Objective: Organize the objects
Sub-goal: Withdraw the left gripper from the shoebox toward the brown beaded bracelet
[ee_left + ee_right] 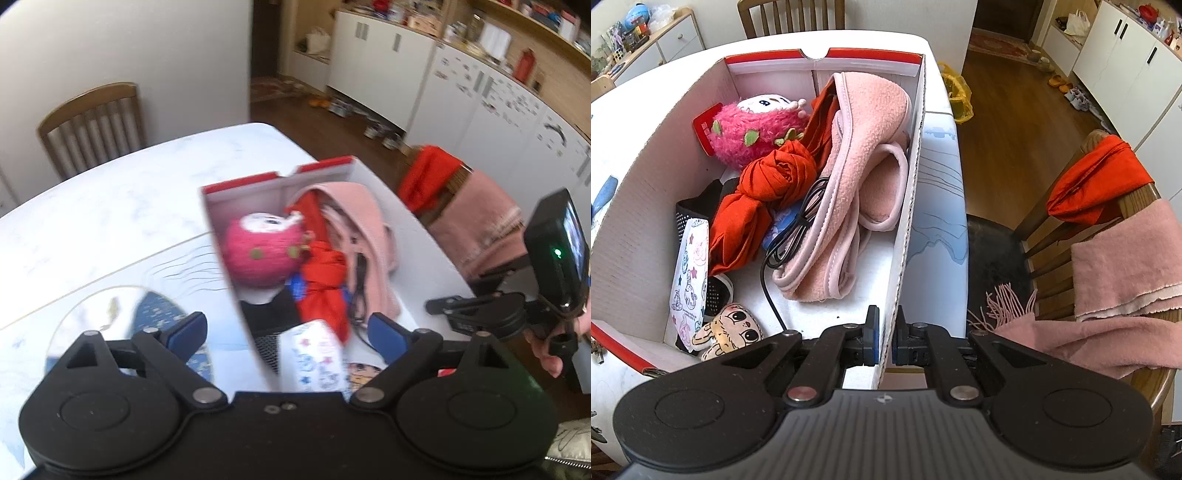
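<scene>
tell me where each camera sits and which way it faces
Left wrist: sits on the left gripper, open above the box's near left wall, facing the box, table and kitchen; shows the right gripper and hand.
Right wrist: sits on the right gripper, shut on the box's right wall, facing along it.
Shared: box, pink plush toy, red cloth, pink blanket.

Left wrist view: from the near left, close above the cardboard box [221,236], facing across the table [110,192] toward the kitchen cupboards [480,96]. Right wrist view: from the near right, hard against the box's right wall [908,221], looking down its length. Shared: box contents, the draped chair [1115,221], and the table.
</scene>
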The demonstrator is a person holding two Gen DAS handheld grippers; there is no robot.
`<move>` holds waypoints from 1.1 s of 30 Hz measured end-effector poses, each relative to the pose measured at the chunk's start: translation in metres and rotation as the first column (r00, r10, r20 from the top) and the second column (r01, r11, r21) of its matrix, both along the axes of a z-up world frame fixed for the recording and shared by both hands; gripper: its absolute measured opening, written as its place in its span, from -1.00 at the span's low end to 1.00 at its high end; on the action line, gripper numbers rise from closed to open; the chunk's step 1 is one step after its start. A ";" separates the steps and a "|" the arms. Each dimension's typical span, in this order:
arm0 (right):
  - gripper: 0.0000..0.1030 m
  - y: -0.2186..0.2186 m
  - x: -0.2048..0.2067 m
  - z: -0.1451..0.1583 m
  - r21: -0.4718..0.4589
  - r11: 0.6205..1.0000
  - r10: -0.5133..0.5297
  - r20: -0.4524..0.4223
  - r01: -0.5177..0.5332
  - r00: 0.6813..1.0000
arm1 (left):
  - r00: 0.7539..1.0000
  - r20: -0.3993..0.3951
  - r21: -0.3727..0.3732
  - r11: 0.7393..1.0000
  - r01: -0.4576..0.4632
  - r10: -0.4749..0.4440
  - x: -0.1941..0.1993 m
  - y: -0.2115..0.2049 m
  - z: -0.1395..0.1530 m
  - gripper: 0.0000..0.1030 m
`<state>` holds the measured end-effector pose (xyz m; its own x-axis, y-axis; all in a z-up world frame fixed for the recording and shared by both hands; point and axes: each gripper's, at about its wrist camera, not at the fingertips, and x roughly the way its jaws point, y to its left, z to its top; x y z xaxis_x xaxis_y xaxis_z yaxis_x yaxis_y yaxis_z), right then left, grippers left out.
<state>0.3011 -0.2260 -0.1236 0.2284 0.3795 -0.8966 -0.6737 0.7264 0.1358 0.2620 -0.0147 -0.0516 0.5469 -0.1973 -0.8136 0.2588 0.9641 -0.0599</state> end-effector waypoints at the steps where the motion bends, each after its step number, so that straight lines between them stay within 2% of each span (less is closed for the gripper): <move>1: -0.89 0.000 0.000 0.000 0.000 1.000 0.000 -0.001 0.000 1.000 | 1.000 0.003 -0.004 1.000 -0.019 0.019 -0.001 0.006 0.001 0.88; 11: -0.89 0.000 0.003 0.000 -0.004 1.000 0.008 -0.014 -0.008 1.000 | 0.985 -0.008 -0.020 0.985 -0.174 0.174 -0.016 0.060 -0.004 0.97; 21: -0.89 0.003 0.003 0.000 -0.013 1.000 0.018 -0.014 -0.018 1.000 | 0.955 -0.042 -0.016 0.956 -0.293 0.292 -0.040 0.104 -0.019 0.97; 25: -0.89 0.003 0.003 0.000 -0.013 1.000 0.022 -0.014 -0.023 1.000 | 0.941 -0.067 -0.002 0.943 -0.334 0.333 -0.052 0.117 -0.032 0.97; 33: -0.89 0.004 0.004 0.000 -0.023 0.999 0.043 -0.012 -0.044 0.999 | 0.904 -0.165 0.038 0.919 -0.393 0.394 -0.081 0.133 -0.072 0.97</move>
<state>0.3052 -0.2225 -0.1237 0.2022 0.3680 -0.9076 -0.7032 0.6995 0.1270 0.1809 0.1185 -0.1239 0.4365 0.0092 -0.8997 -0.1553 0.9857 -0.0652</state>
